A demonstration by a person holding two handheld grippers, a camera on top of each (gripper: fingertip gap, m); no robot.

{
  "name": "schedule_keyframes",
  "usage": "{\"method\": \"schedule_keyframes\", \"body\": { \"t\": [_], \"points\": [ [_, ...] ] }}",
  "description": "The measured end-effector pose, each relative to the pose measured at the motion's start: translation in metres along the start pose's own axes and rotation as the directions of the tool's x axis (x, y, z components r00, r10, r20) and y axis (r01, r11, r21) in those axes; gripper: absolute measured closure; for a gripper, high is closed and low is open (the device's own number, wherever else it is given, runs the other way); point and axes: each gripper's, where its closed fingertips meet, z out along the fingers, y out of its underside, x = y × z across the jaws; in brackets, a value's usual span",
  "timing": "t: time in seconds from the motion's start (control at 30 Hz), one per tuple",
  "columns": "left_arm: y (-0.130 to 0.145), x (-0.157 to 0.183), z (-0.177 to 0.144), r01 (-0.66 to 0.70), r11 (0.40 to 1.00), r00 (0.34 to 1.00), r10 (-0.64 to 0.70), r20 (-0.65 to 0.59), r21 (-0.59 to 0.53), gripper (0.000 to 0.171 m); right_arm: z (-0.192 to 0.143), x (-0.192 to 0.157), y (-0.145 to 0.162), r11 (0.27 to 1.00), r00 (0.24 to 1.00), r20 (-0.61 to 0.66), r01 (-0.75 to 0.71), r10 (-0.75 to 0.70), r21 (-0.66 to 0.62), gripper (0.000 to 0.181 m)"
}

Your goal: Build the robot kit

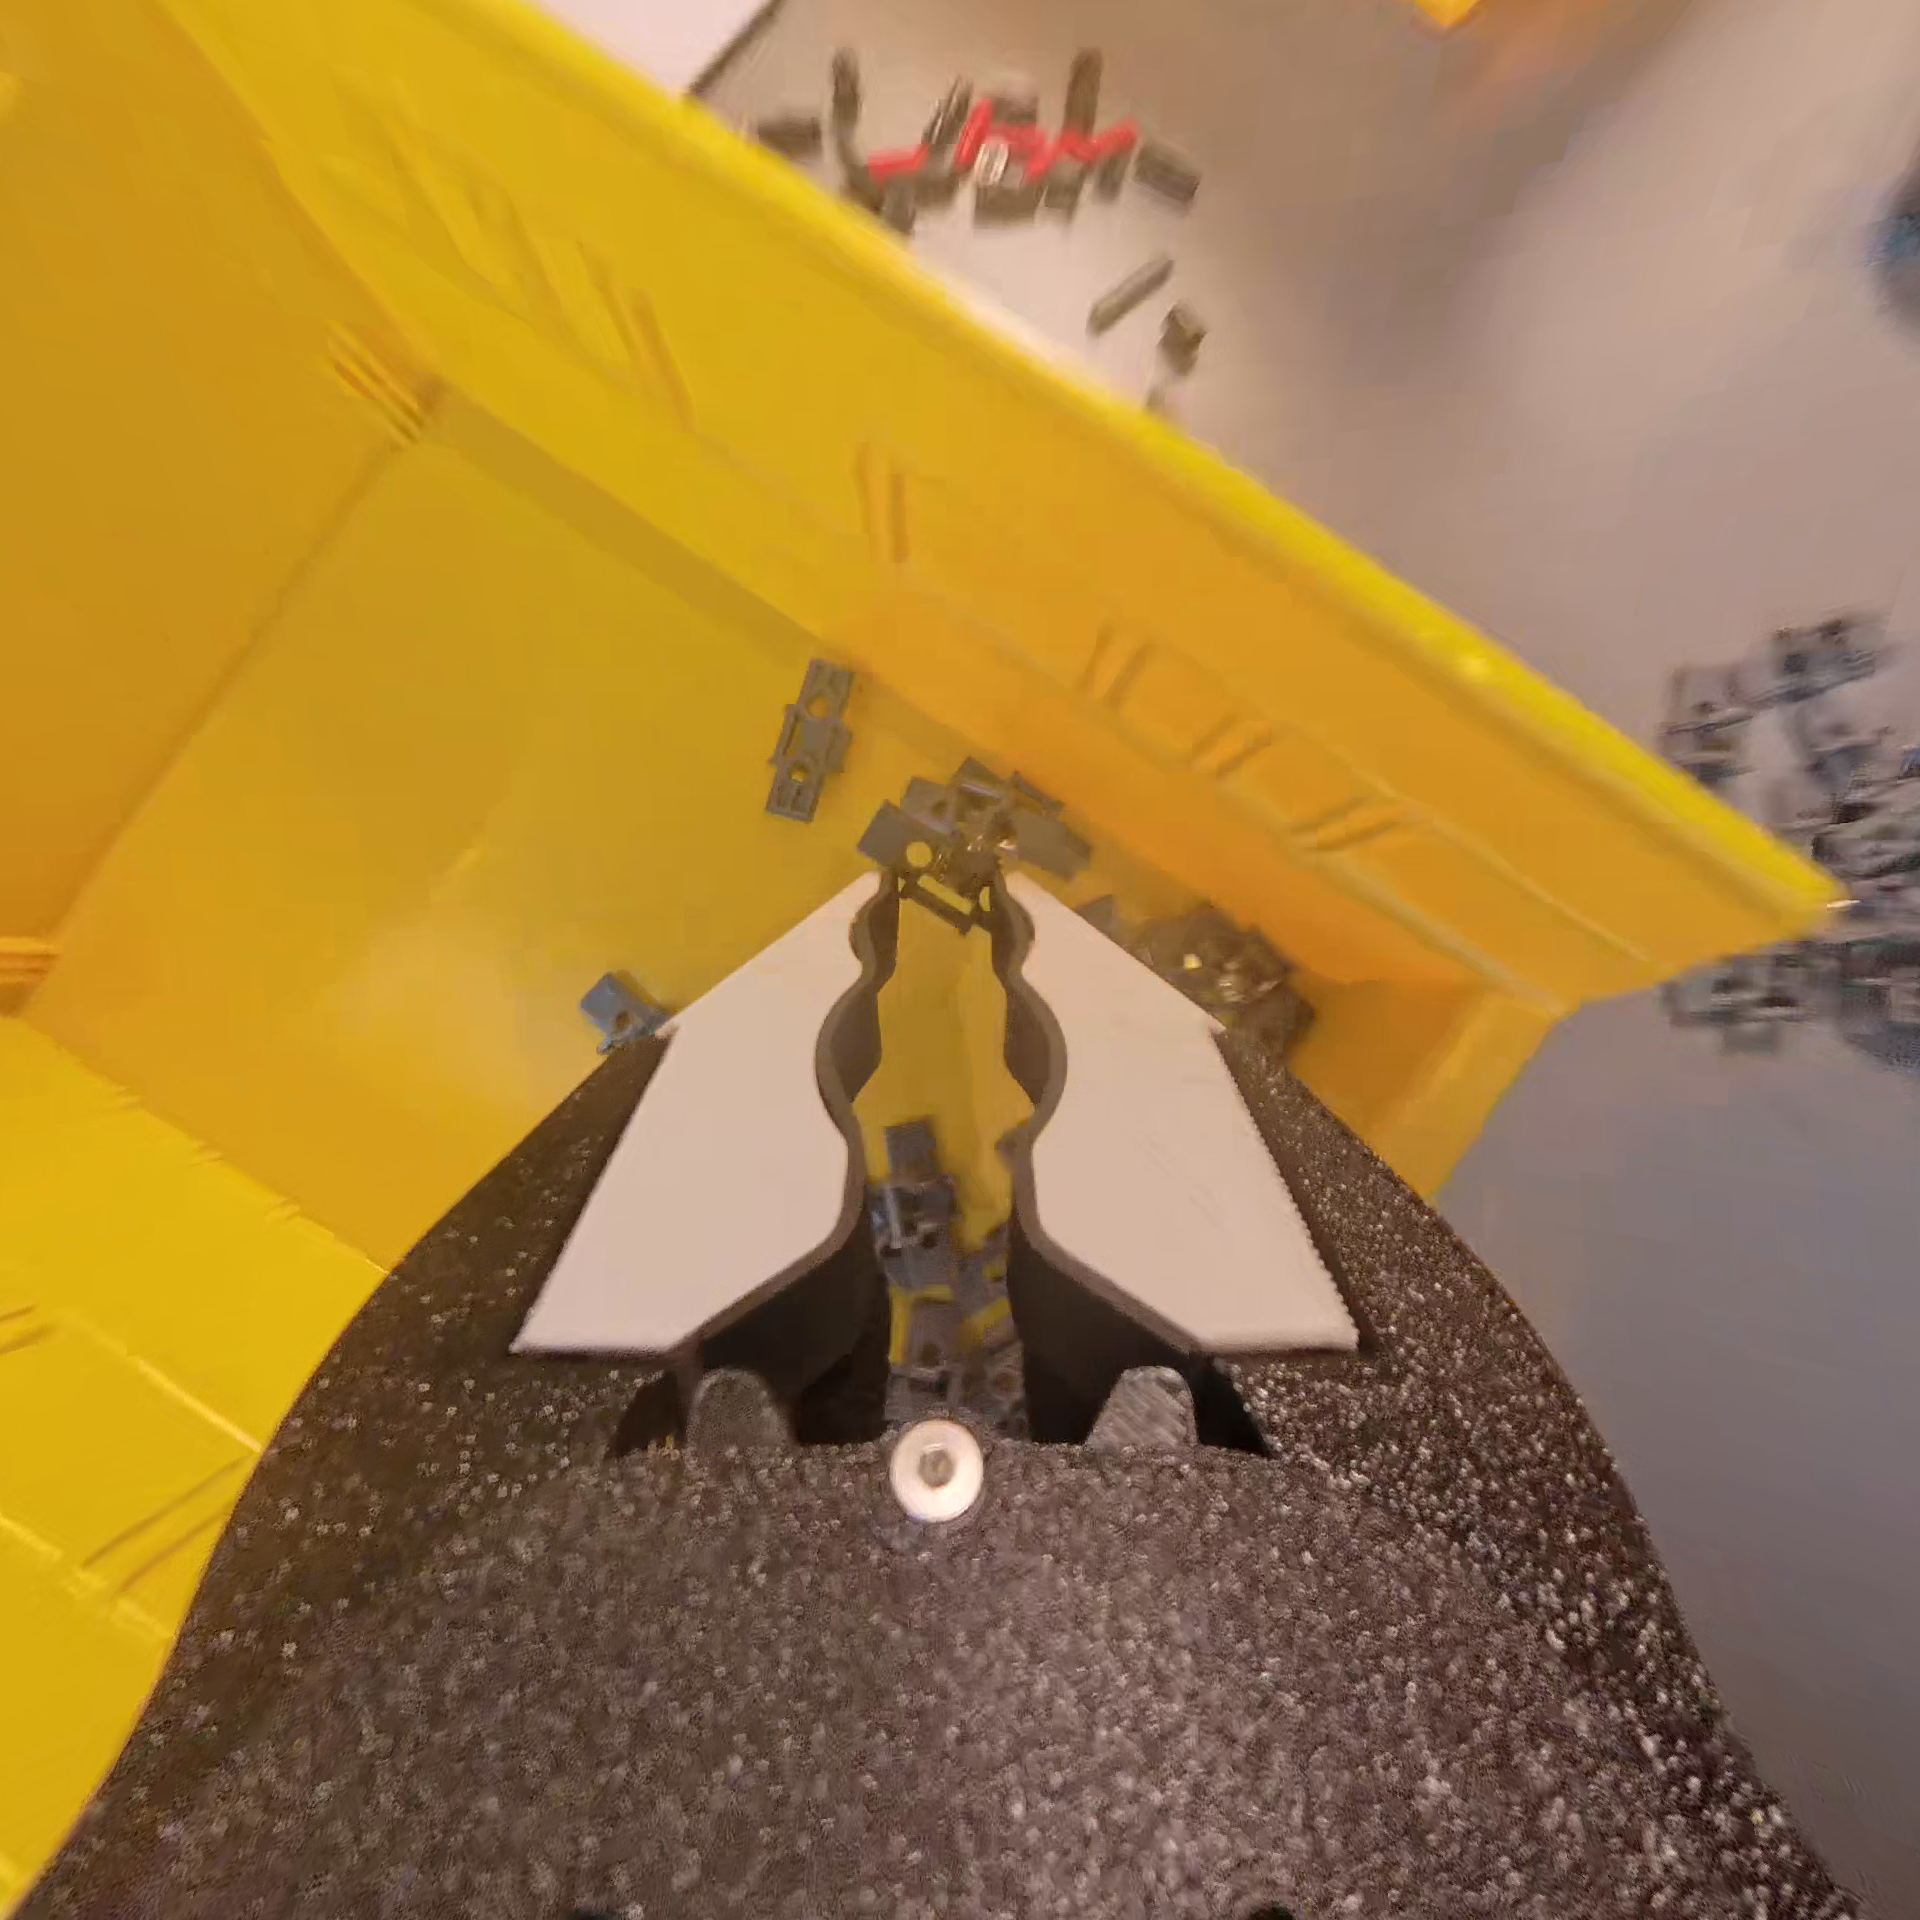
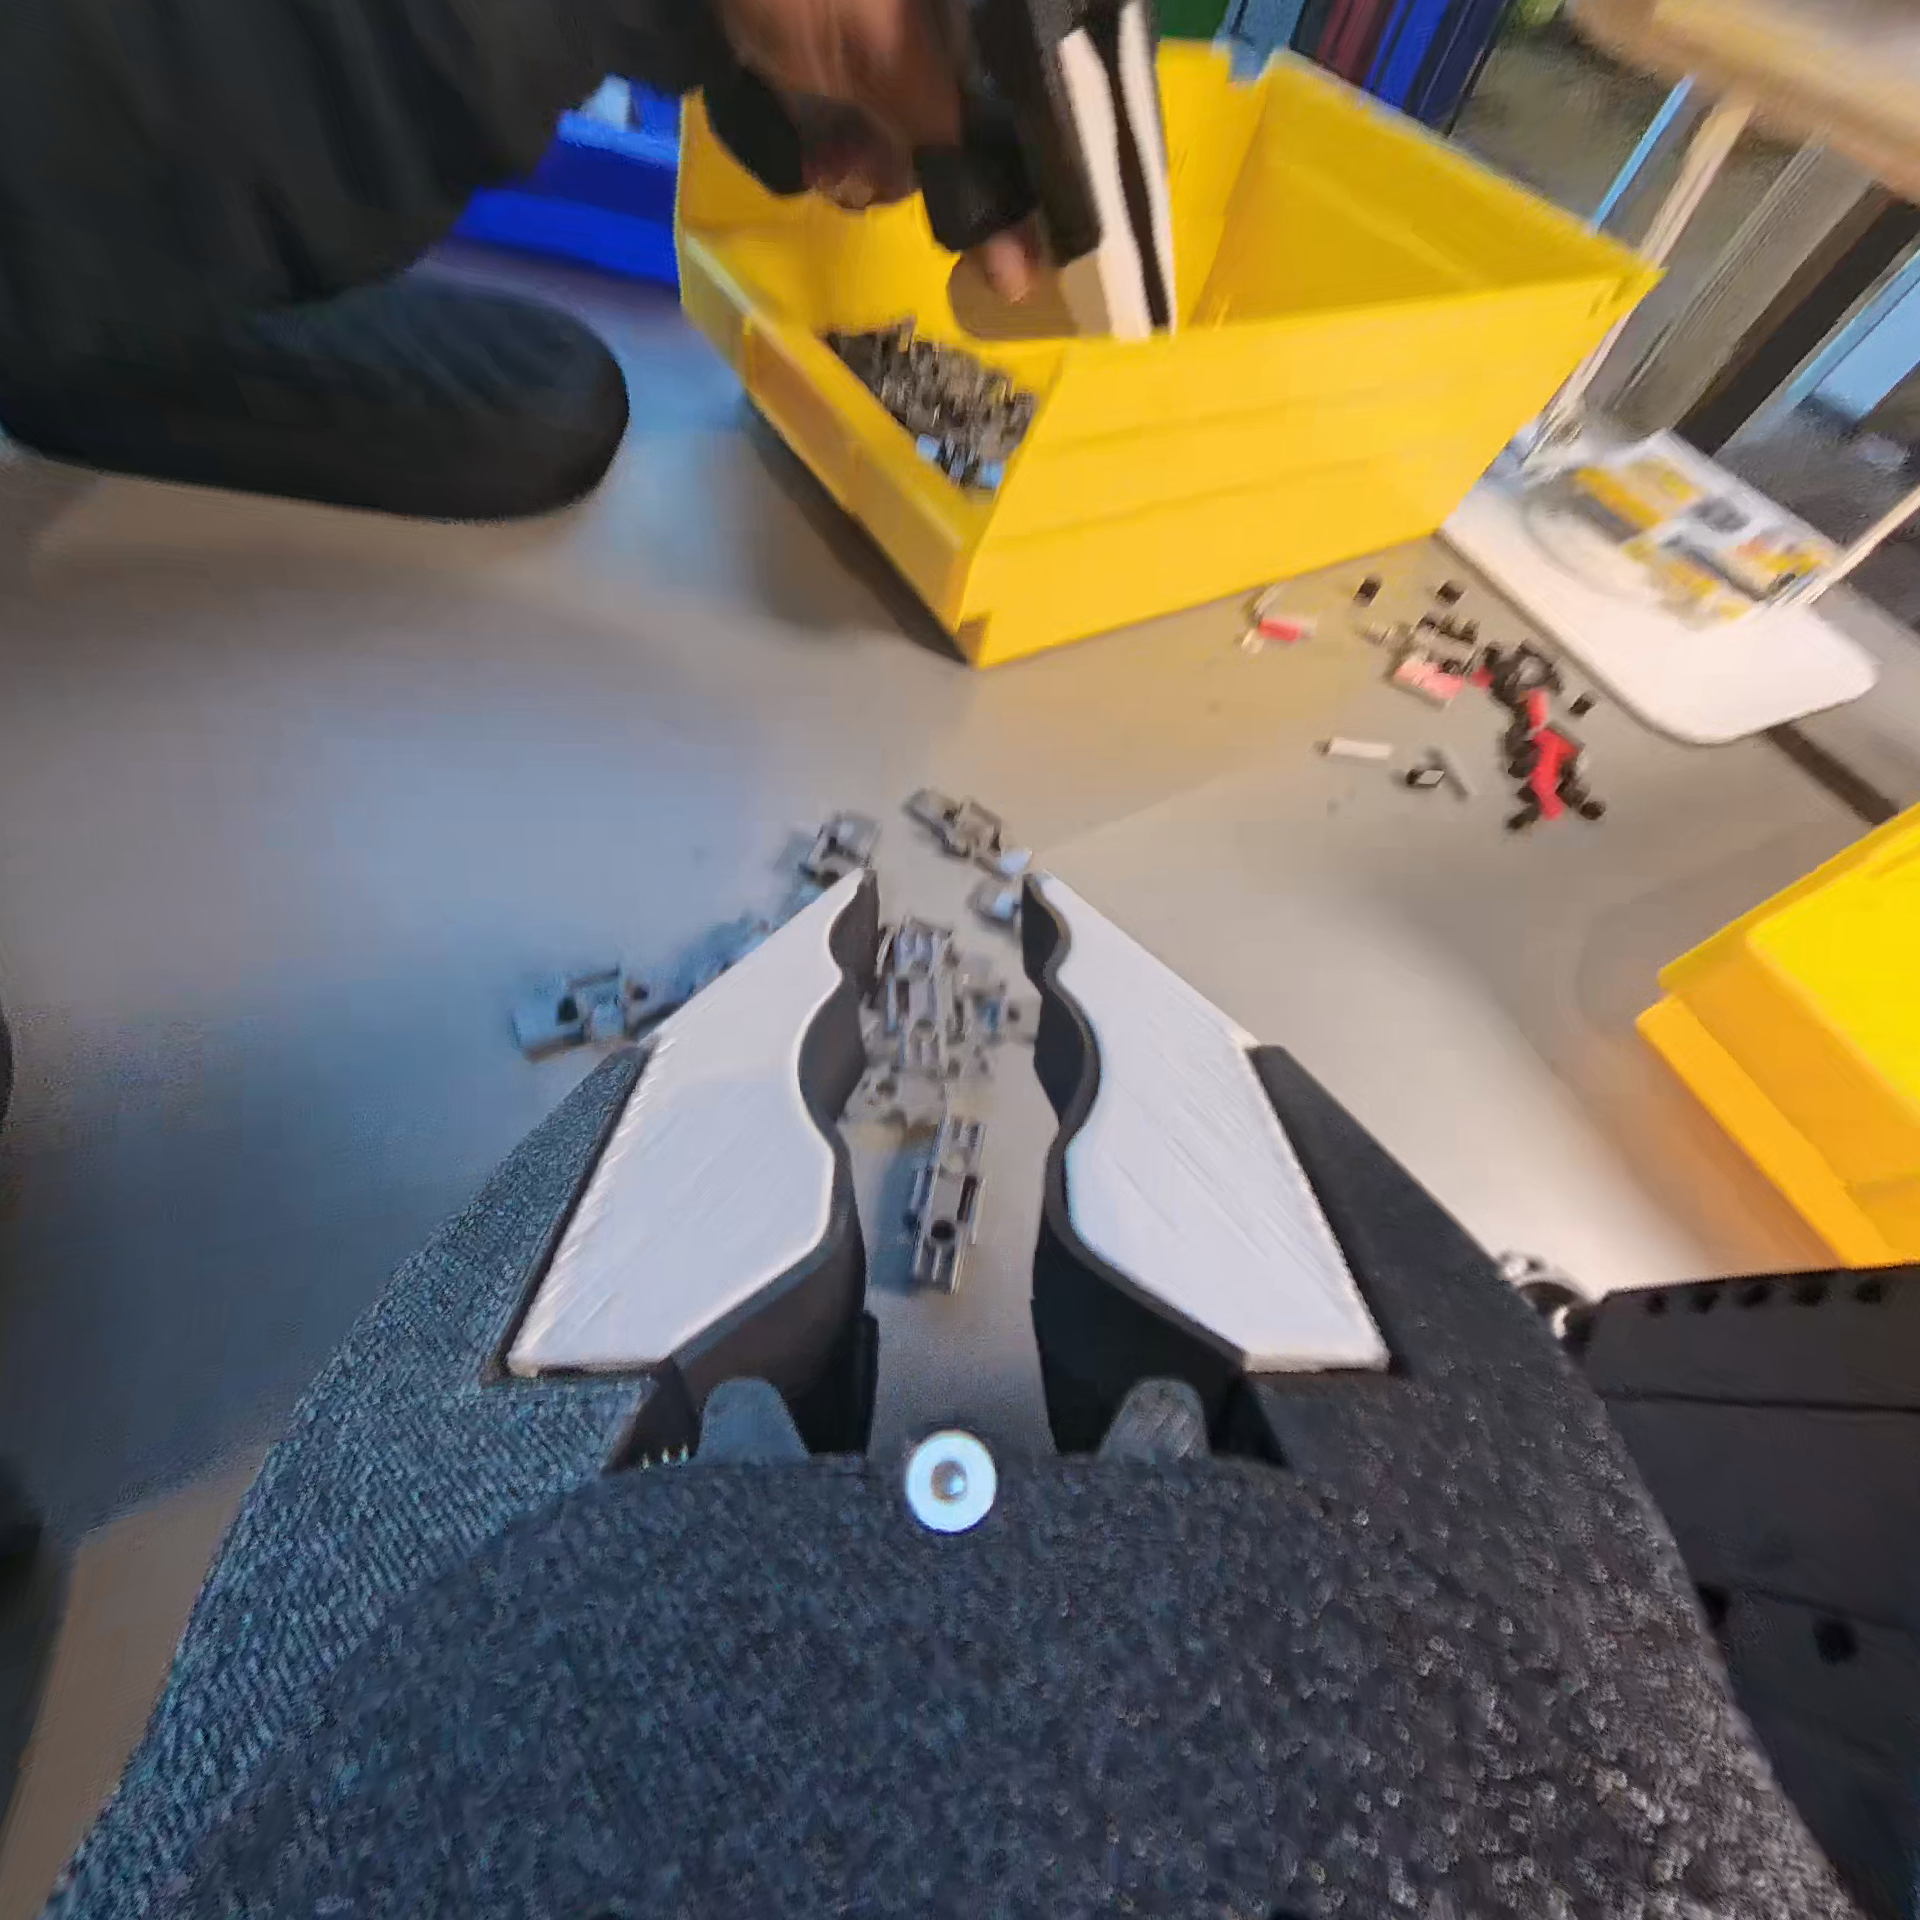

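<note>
My left gripper (image 1: 941, 891) is deep inside a yellow bin (image 1: 520, 416), and its jaws are shut on a small grey plastic part (image 1: 940, 899) beside a cluster of like parts (image 1: 971, 821) at the bin wall. More grey parts (image 1: 925, 1226) lie under the fingers. In the right wrist view a gloved hand (image 2: 862, 114) holds that gripper (image 2: 1132, 312) down into the bin (image 2: 1247, 468), next to a heap of grey parts (image 2: 935, 405). My right gripper (image 2: 948, 904) is open and empty, low over a scattered pile of grey parts (image 2: 925, 997) on the grey surface.
Two single grey parts (image 1: 812, 743) (image 1: 620, 1006) lie on the bin floor. Black and red parts (image 2: 1527, 727) are strewn to the right by a printed sheet (image 2: 1662, 582). A second yellow bin (image 2: 1818, 1039), a blue bin (image 2: 603, 197) and the person's dark-clothed leg (image 2: 312, 364) border the area. My right fingertips sit around 20 cm from my left ones.
</note>
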Motion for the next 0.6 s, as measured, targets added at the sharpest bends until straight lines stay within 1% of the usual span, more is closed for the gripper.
{"method": "schedule_keyframes", "body": {
  "t": [0.03, 0.07, 0.1, 0.13, 0.17, 0.2, 0.3, 0.37, 0.43, 0.5, 0.57, 0.6],
  "points": [
    [-0.014, 0.016, -0.016, 0.008, 0.995, 0.998, -0.002, -0.060, 0.096, 0.157, 0.000, 0.002, -0.012, 0.999, 1.000, -0.021, 0.016, -0.015, 0.052, 0.150],
    [-0.029, 0.038, -0.034, 0.026, 0.978, 0.989, 0.005, -0.148, 0.206, 0.157, 0.000, 0.002, -0.024, 0.994, 0.999, -0.037, 0.030, -0.026, 0.104, 0.148],
    [-0.042, 0.062, -0.055, 0.053, 0.950, 0.968, 0.026, -0.248, 0.308, 0.157, 0.000, 0.002, -0.038, 0.986, 0.998, -0.054, 0.045, -0.037, 0.159, 0.144],
    [-0.052, 0.088, -0.074, 0.092, 0.918, 0.934, 0.055, -0.354, 0.386, 0.157, 0.000, 0.001, -0.052, 0.974, 0.996, -0.071, 0.065, -0.051, 0.215, 0.141],
    [-0.058, 0.113, -0.089, 0.133, 0.893, 0.886, 0.087, -0.455, 0.431, 0.157, -0.001, 0.000, -0.065, 0.959, 0.993, -0.090, 0.093, -0.072, 0.266, 0.140],
    [-0.059, 0.135, -0.100, 0.167, 0.876, 0.838, 0.116, -0.533, 0.453, 0.157, -0.003, -0.001, -0.078, 0.941, 0.988, -0.119, 0.131, -0.098, 0.311, 0.139],
    [-0.055, 0.184, -0.111, 0.273, 0.851, 0.699, 0.146, -0.701, 0.449, 0.157, -0.009, -0.006, -0.107, 0.883, 0.960, -0.206, 0.260, -0.191, 0.392, 0.139],
    [-0.051, 0.203, -0.108, 0.334, 0.845, 0.623, 0.135, -0.770, 0.418, 0.157, -0.006, -0.014, -0.111, 0.865, 0.939, -0.221, 0.332, -0.264, 0.376, 0.139],
    [-0.046, 0.209, -0.102, 0.371, 0.844, 0.583, 0.113, -0.804, 0.388, 0.157, -0.005, -0.010, -0.106, 0.856, 0.902, -0.289, 0.408, -0.322, 0.318, 0.154],
    [-0.039, 0.209, -0.091, 0.385, 0.854, 0.581, 0.070, -0.811, 0.349, 0.157, -0.001, -0.011, -0.092, 0.876, 0.901, -0.257, 0.411, -0.349, 0.252, 0.155],
    [-0.034, 0.207, -0.081, 0.362, 0.871, 0.603, 0.052, -0.796, 0.332, 0.161, 0.002, -0.009, -0.077, 0.903, 0.917, -0.221, 0.377, -0.332, 0.209, 0.160],
    [-0.033, 0.202, -0.079, 0.352, 0.873, 0.627, 0.047, -0.777, 0.337, 0.161, 0.002, -0.008, -0.067, 0.919, 0.925, -0.204, 0.356, -0.320, 0.172, 0.164]
  ]
}}
